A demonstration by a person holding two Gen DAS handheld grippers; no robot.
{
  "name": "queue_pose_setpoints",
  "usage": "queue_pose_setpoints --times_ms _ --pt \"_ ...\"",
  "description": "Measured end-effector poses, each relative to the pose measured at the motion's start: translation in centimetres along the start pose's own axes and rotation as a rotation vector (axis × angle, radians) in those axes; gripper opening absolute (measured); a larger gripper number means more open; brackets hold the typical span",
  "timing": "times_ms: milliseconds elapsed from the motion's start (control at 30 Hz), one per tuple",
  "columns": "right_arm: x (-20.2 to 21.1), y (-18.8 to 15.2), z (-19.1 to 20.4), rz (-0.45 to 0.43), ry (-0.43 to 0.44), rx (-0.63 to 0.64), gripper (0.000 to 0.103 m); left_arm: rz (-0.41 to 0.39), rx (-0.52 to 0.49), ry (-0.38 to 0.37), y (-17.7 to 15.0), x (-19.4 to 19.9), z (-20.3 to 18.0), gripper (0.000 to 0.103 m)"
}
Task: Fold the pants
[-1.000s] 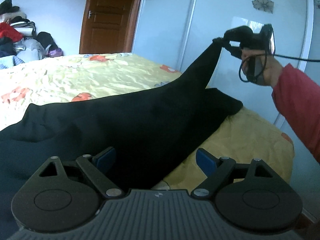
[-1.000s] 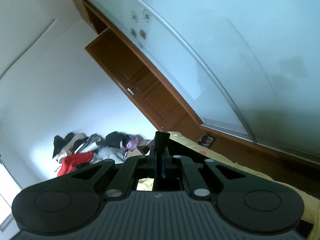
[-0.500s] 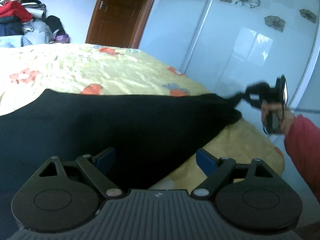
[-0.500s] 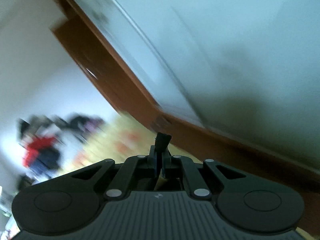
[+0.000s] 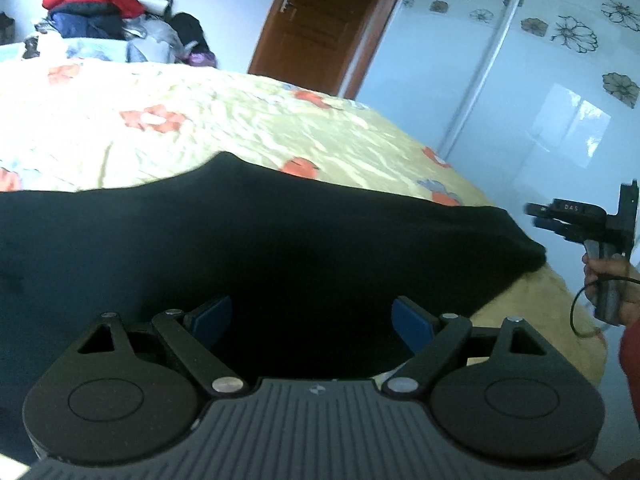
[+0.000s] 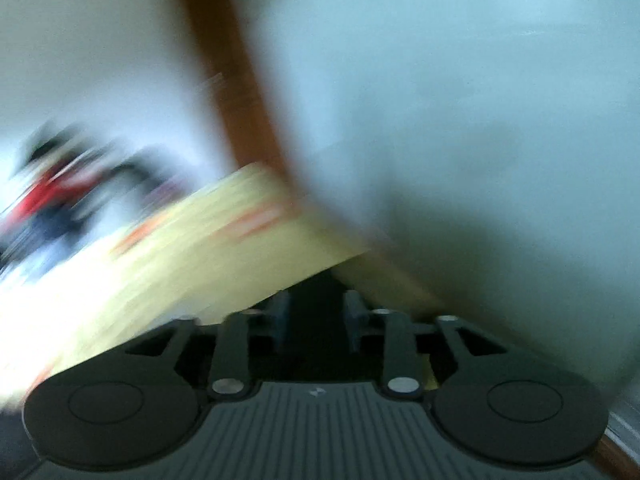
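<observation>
The black pants [image 5: 280,248] lie flat across the yellow flowered bed [image 5: 200,128] in the left wrist view. My left gripper [image 5: 312,320] hovers open just above the near part of the pants, holding nothing. My right gripper [image 5: 548,218] shows at the right, just off the pants' right end, apart from the cloth. In the blurred right wrist view its fingers [image 6: 314,320] stand a little apart with nothing clamped, and a dark patch of the pants [image 6: 316,280] lies just ahead of them.
A pile of clothes [image 5: 104,20] sits at the far side of the bed. A brown door [image 5: 320,24] and white flowered wardrobe doors [image 5: 540,92] stand beyond the bed's right edge.
My right gripper lowered the pants' end from high in the air onto the bed, opened and let it go. The pants now lie flat. The left gripper stayed open.
</observation>
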State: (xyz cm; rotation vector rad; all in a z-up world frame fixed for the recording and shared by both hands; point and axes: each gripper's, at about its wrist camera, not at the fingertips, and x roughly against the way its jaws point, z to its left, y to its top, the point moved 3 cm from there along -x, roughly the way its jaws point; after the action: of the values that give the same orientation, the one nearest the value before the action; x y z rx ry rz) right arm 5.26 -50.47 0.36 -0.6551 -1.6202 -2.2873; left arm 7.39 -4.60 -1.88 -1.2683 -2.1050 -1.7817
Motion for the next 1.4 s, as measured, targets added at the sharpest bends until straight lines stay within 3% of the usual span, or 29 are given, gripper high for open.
queue_pose_setpoints --times_ms 33,100,167,233,300,400,500,600,667,733,767,867,900,1000,1067,1167,1267,1400 --pt "-0.5 -0.7 2.9 0.036 0.079 0.094 0.061 0.001 -0.001 0.014 -0.1 0.2 0.3 0.089" --pt "-1.4 -2.6 8.0 0.098 0.172 0.291 0.068 0.023 -0.004 0.036 -0.3 0.3 0.7 0.089" --pt "-2.3 -4.8 11.4 0.198 0.175 0.473 0.068 0.058 -0.035 0.056 -0.8 0.5 1.0 0.089" --pt "-3.0 -6.9 12.2 0.326 0.183 0.575 0.069 0.079 -0.106 0.070 -1.3 0.7 0.7 0.089" --pt "-1.8 -7.4 11.3 0.376 0.209 0.585 0.071 0.106 -0.188 0.093 -1.9 1.2 0.2 0.088" --pt "0.7 -7.7 10.5 0.446 0.259 0.629 0.072 0.096 -0.177 0.075 -1.2 2.0 -0.2 0.083" --pt "0.6 -5.6 12.1 0.337 0.277 0.551 0.072 0.012 -0.087 -0.032 1.1 1.9 -0.6 0.090" --pt "-0.9 -4.8 13.9 0.247 0.342 0.407 0.081 -0.020 -0.066 0.002 2.6 -0.3 -1.4 0.093" --pt "-2.5 -5.7 14.7 0.283 0.318 0.402 0.082 0.007 -0.103 0.028 2.5 -2.0 -1.9 0.093" --pt "-3.2 -7.1 15.0 0.348 0.298 0.465 0.082 0.092 -0.143 0.058 1.4 -3.4 -2.2 0.090" --pt "-2.8 -7.8 15.1 0.328 0.288 0.518 0.083 0.123 -0.179 0.048 0.4 -3.6 -2.4 0.090" --pt "-0.6 -9.1 15.0 0.353 0.325 0.591 0.093 0.118 -0.321 0.077 -1.4 -2.7 -3.9 0.090" --pt "-0.2 -9.1 14.8 0.352 0.328 0.594 0.093 0.110 -0.325 0.066 -1.1 -2.5 -4.3 0.089" --pt "0.4 -8.0 14.1 0.277 0.313 0.499 0.093 0.028 -0.265 0.014 0.8 -2.4 -4.9 0.092" --pt "0.1 -7.0 13.2 0.222 0.302 0.378 0.094 -0.005 -0.224 0.054 2.3 -3.3 -5.1 0.093" --pt "-1.6 -7.3 12.0 0.311 0.263 0.322 0.098 0.037 -0.220 0.089 3.4 -5.4 -4.9 0.091" --pt "0.0 -7.3 12.0 0.265 0.288 0.388 0.098 0.026 -0.231 0.072 4.5 -6.2 -4.7 0.093" --pt "0.8 -6.3 10.3 0.198 0.284 0.279 0.098 0.092 -0.141 0.091 7.5 -9.0 -2.0 0.091"
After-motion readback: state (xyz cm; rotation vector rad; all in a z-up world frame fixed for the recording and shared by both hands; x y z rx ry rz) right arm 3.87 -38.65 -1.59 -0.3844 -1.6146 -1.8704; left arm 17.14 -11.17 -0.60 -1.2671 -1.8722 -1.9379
